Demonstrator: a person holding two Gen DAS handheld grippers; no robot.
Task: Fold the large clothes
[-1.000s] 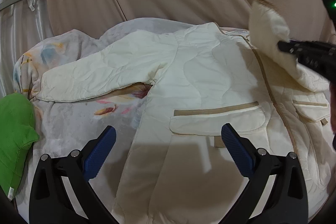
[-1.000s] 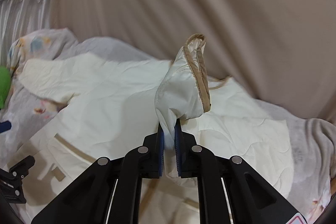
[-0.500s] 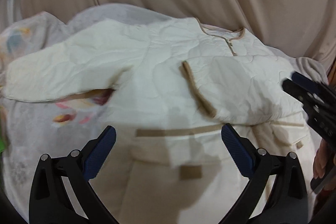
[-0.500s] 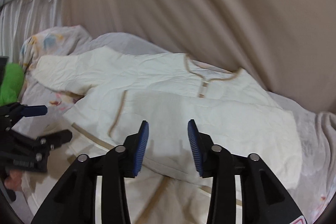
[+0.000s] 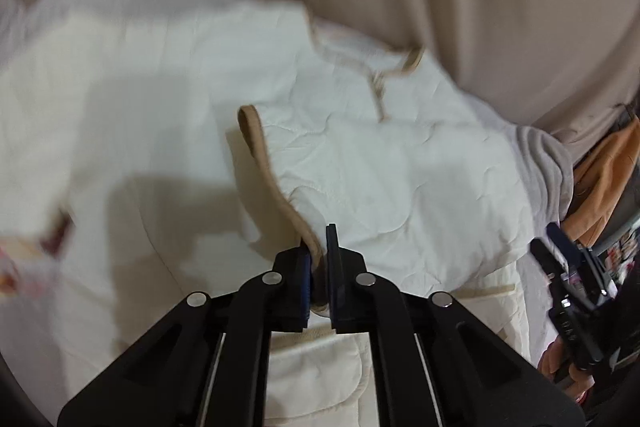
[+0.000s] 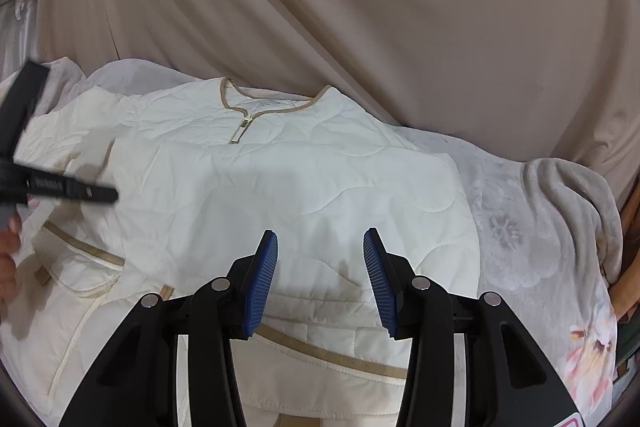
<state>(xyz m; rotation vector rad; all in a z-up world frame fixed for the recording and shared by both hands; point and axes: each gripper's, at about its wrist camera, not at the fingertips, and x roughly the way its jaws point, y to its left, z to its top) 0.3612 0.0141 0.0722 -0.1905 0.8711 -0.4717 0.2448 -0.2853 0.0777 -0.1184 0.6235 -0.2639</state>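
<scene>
My left gripper (image 5: pixel 318 259) just clamped shut on tan cuff (image 5: pixel 308 247) of folded-over sleeve, cream quilted jacket (image 6: pixel 280 187) flat on bed ahead of fingers (image 6: pixel 262 287), my right gripper (image 6: pixel 320 283) approx half open, nothing btwn, hovering over jacket.

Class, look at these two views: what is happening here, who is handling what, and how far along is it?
A person holding a gripper in each hand is folding a cream quilted jacket spread on a blanket-covered bed. One sleeve already lies folded across the chest. The left gripper is shut on that sleeve's tan-trimmed cuff. The right gripper hovers above the jacket's lower front, its fingers apart and holding nothing. The other sleeve is not yet folded.
</scene>
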